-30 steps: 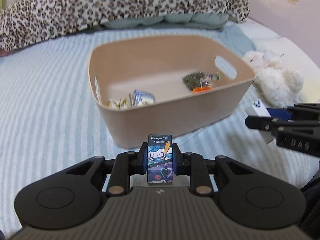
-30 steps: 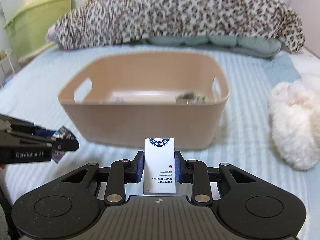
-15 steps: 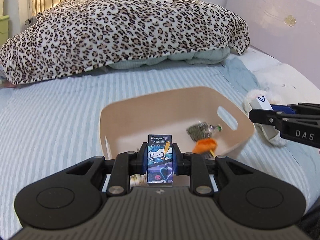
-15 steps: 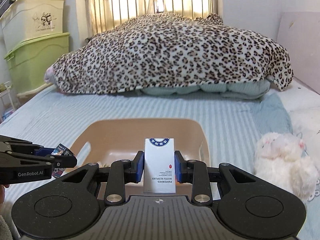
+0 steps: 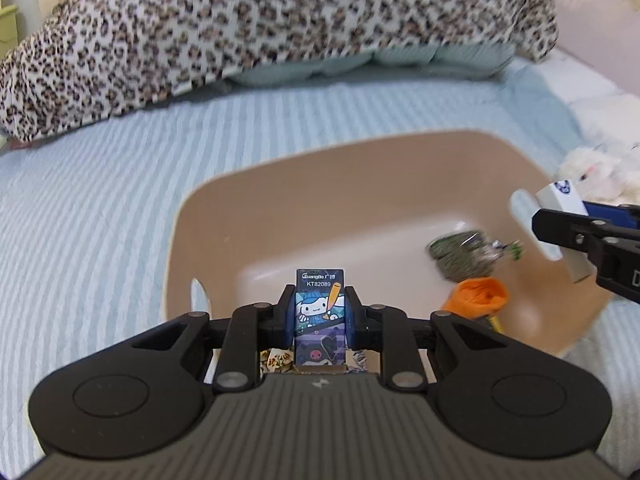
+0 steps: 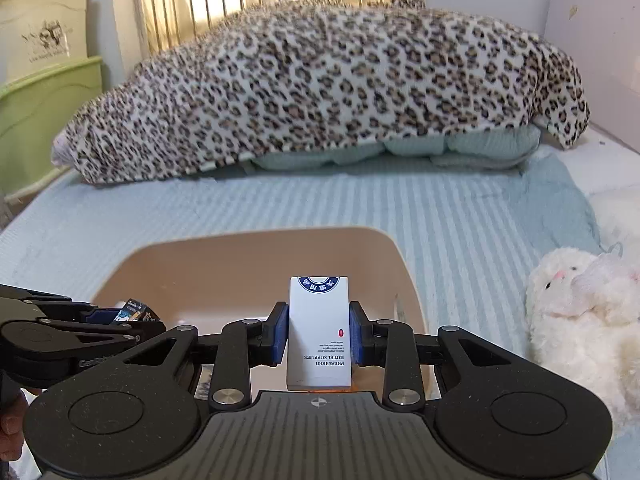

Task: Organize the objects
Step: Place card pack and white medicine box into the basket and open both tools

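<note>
A tan plastic bin rests on the striped bed. My left gripper is shut on a small blue cartoon-printed box and hovers over the bin's near left part. My right gripper is shut on a white hotel-supplies box above the bin's near right side. In the left wrist view the white box shows at the right edge; in the right wrist view the cartoon box peeks out at the left. Inside the bin lie a dark green packet, an orange item and small wrapped packets.
A leopard-print blanket is heaped over pale green pillows at the far end of the bed. A white plush toy lies right of the bin. Green and cream storage boxes stand left of the bed. Part of a hand shows at the lower left.
Both grippers moved forward from in front of the bin to above it, each keeping its box. The bin's inside now lies under the fingers.
</note>
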A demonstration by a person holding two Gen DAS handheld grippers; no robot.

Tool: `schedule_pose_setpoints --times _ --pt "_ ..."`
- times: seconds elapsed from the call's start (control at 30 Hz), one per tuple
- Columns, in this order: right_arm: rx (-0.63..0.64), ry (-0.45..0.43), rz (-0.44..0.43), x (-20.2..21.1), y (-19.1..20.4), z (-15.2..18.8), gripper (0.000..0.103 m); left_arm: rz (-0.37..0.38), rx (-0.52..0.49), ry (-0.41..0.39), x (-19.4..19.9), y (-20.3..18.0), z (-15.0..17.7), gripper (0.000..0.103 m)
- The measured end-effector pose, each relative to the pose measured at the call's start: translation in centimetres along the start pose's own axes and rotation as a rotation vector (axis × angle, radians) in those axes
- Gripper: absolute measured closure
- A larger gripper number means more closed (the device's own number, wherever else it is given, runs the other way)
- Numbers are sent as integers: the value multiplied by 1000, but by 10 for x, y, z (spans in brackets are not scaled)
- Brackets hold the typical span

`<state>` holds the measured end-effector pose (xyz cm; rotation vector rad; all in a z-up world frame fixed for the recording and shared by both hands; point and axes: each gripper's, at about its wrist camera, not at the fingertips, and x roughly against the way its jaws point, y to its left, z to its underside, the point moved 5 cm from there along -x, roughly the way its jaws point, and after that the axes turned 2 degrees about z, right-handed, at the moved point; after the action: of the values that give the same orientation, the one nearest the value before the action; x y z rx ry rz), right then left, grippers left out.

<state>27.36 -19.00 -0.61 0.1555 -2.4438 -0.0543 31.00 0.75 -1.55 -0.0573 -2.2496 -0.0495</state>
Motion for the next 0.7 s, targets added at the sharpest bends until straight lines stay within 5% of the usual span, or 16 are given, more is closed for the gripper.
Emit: schedule_pose_setpoints --times 0.2,0.33,0.37,0.43,0.53,0.7 --pt "26 92 27 -32 1 12 74 -10 19 119 -30 2 14 78" --pt "24 144 37 -48 0 21 74 9 28 127 -30 4 19 75" --pt "33 147 37 -50 2 23 68 9 25 126 -28 4 18 72" --pt "42 148 42 -48 4 24 59 2 26 118 -22 4 16 43" --pt "37 135 35 -39 7 22 38 11 37 71 -7 3 11 26" --pt "31 91 30 -12 7 10 17 1 38 14 20 1 5 16"
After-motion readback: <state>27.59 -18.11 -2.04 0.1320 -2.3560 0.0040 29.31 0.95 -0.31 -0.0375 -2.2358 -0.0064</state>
